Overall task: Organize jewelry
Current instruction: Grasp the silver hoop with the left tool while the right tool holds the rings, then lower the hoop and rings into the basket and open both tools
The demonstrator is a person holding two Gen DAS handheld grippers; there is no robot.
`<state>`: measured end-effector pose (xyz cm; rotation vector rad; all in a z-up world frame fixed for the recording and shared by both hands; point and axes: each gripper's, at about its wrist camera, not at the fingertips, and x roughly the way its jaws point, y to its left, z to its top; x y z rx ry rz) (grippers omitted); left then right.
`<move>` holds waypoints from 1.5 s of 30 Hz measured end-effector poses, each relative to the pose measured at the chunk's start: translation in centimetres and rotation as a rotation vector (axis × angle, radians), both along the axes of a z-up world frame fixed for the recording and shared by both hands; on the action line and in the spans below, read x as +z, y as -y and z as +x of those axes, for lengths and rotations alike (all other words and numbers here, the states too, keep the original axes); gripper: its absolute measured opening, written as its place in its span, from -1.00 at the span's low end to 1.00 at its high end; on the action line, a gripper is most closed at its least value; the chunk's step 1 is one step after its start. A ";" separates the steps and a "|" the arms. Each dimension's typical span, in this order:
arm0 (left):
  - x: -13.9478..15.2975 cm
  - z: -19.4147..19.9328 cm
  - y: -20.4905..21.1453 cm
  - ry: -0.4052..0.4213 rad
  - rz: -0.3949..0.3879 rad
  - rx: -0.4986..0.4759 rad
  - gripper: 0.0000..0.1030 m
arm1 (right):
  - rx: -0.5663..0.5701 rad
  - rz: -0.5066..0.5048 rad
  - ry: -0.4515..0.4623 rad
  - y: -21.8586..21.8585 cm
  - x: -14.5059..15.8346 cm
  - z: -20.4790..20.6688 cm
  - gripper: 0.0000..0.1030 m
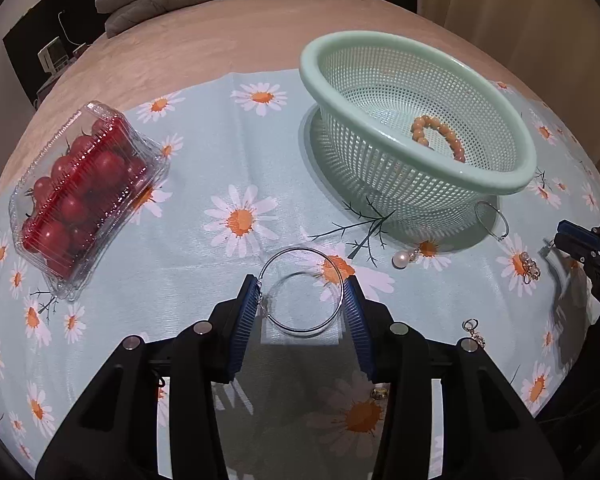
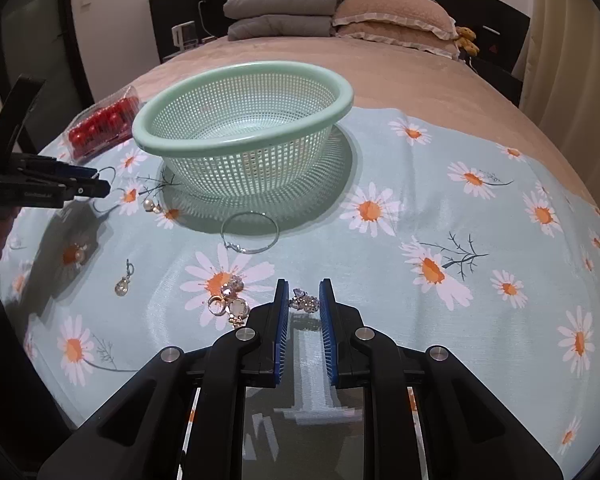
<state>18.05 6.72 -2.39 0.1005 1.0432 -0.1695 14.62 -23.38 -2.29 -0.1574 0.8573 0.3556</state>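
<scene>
My left gripper (image 1: 302,294) holds a large silver hoop (image 1: 300,292) between its blue pads, lifted above the cloth with its shadow below. A mint green basket (image 1: 512,184) stands ahead to the right with an orange bead bracelet (image 1: 440,136) inside. My right gripper (image 2: 304,296) is partly open around a small crystal earring (image 2: 306,301) on the cloth. A second silver hoop (image 2: 250,232) lies before the basket (image 2: 160,148). A pearl earring (image 1: 402,258), a ring cluster (image 2: 228,302) and a drop earring (image 2: 124,282) lie loose.
A clear box of cherry tomatoes (image 1: 80,196) sits at the left on the daisy-print cloth (image 1: 228,152), which lies on a bed. Pillows and folded blankets (image 2: 284,12) are at the headboard. The right gripper shows at the left view's right edge (image 1: 580,240).
</scene>
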 end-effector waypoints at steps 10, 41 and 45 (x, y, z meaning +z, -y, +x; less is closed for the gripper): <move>5.4 0.1 0.4 0.104 0.018 -0.005 -0.13 | 0.002 0.015 0.093 0.5 5.2 0.1 -0.71; 3.5 9.2 6.9 0.099 -0.021 -0.173 -0.12 | 0.098 0.008 0.092 -5.3 4.7 10.7 -0.71; 3.1 9.5 7.3 0.101 0.005 -0.173 -0.11 | 0.081 0.013 0.085 -5.0 4.1 11.4 -0.69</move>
